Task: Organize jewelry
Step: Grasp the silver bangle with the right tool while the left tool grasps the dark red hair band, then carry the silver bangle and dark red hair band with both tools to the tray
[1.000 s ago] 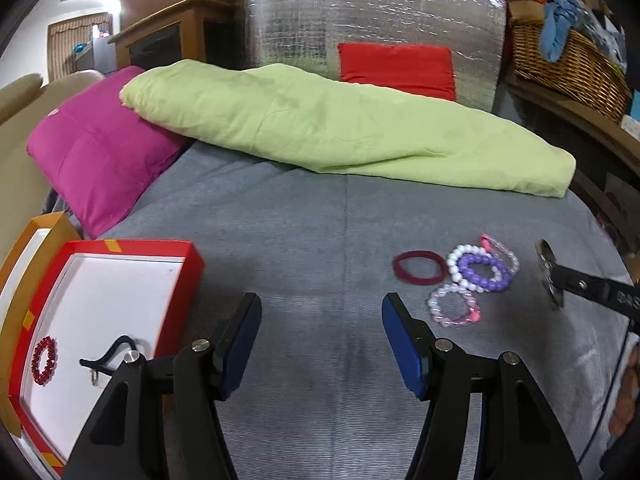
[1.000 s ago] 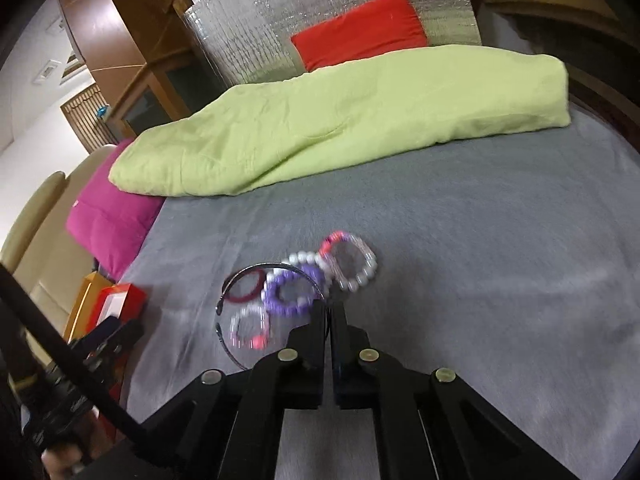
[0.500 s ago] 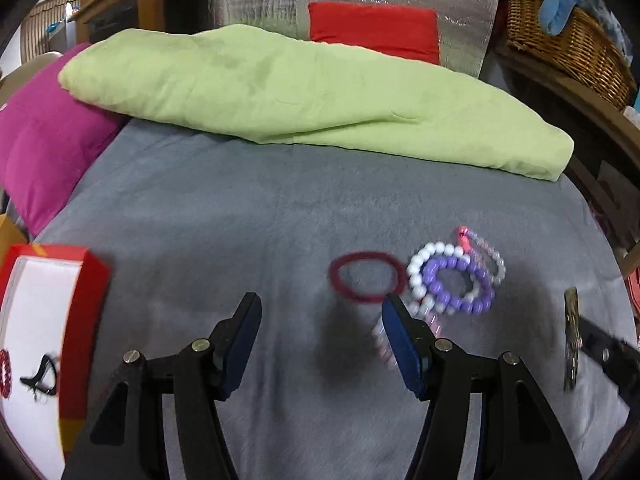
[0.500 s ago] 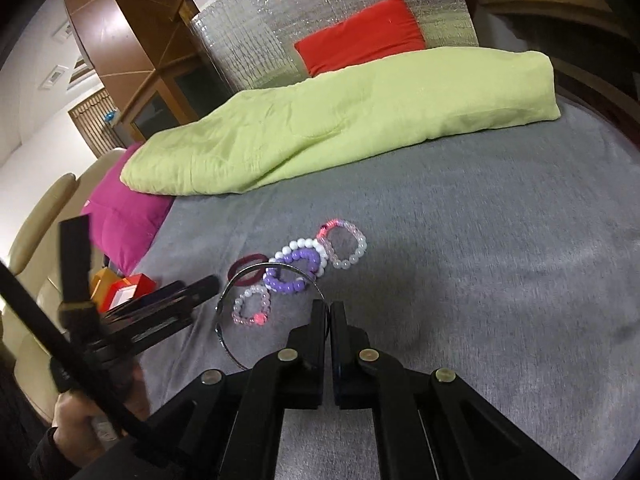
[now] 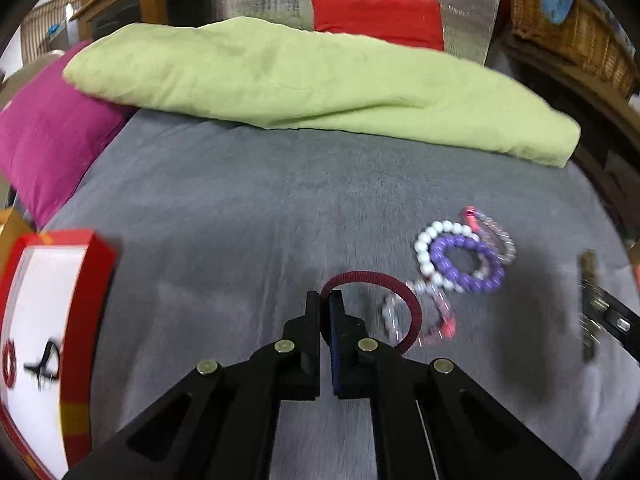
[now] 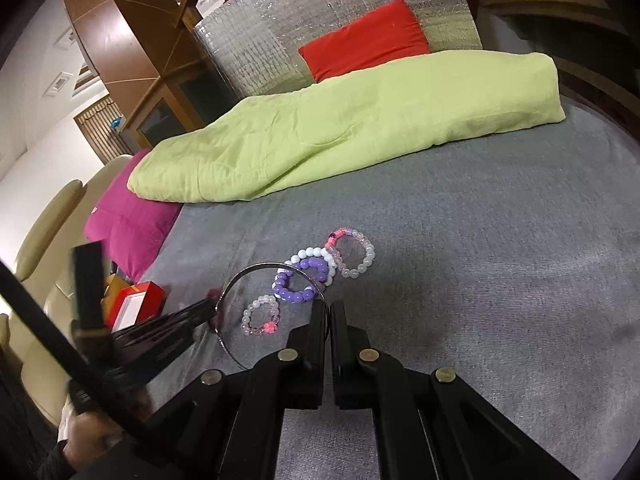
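Note:
My left gripper (image 5: 325, 300) is shut on a dark red bangle (image 5: 384, 282), whose ring curves out to the right of the fingers. Beside it on the grey blanket lie a purple bead bracelet (image 5: 466, 266), a white bead bracelet (image 5: 426, 248), a clear pink bracelet (image 5: 492, 232) and a small clear bracelet (image 5: 416, 316). My right gripper (image 6: 329, 312) is shut on a thin silver bangle (image 6: 256, 270), held above the bracelets (image 6: 302, 280). The red box (image 5: 52, 320) with a white inside sits at the left and holds a red bead bracelet (image 5: 7, 362) and a black piece (image 5: 46, 364).
A green duvet (image 5: 312, 80) and a magenta pillow (image 5: 44, 140) lie across the far side of the blanket. A red cushion (image 5: 378, 18) leans on a silver panel. A wicker basket (image 5: 568, 28) stands at the right. A beige sofa (image 6: 44, 232) is left.
My left gripper moved right from the box to the dark red bangle and shut on it. My right gripper stayed shut on the silver bangle, barely moving.

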